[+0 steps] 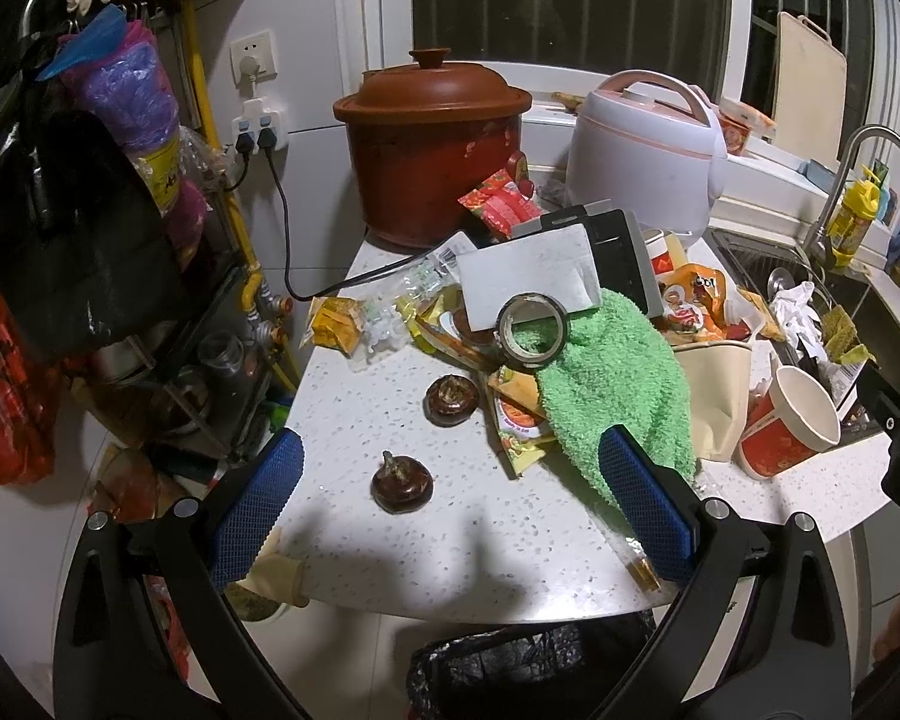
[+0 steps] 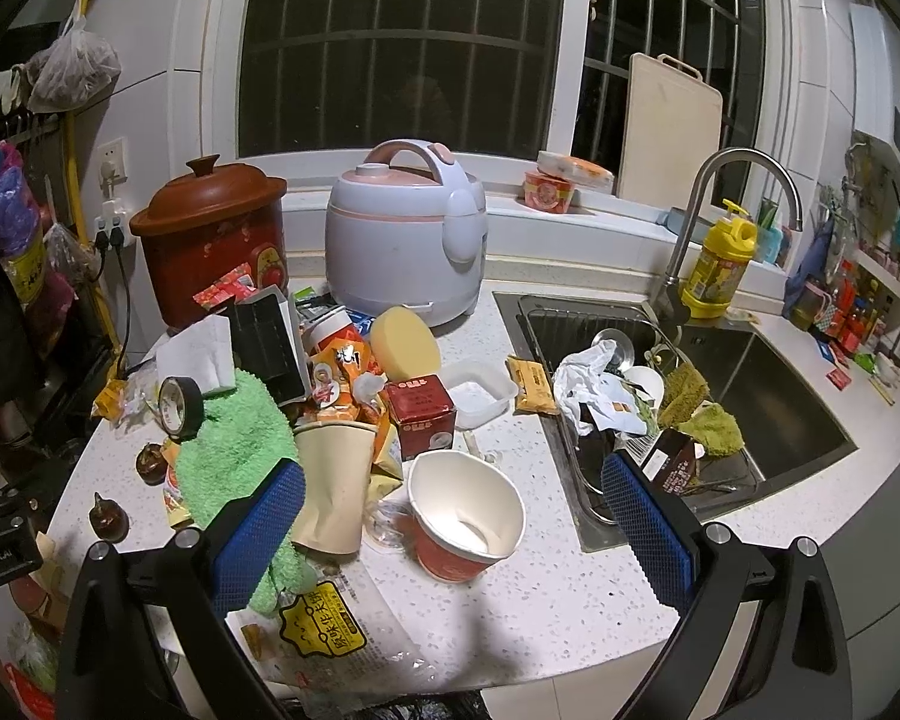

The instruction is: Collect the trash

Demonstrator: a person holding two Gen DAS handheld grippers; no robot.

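Jaws of both your grippers stand spread and empty: left gripper (image 1: 450, 504) frames a water chestnut (image 1: 402, 483), right gripper (image 2: 450, 531) frames the red cup (image 2: 465, 516).

a small kitchen at night: the barred window (image 2: 402, 42) is black behind its white frame, and the light is indoor, throwing shadows on the speckled white counter (image 2: 570, 570). the walls are pale tile, with a socket (image 1: 252, 57) and plugged-in adapter at the left. a steel sink (image 2: 762, 396) is set into the counter under a curved tap (image 2: 744, 162). the floor (image 1: 18, 546) is pale tile.
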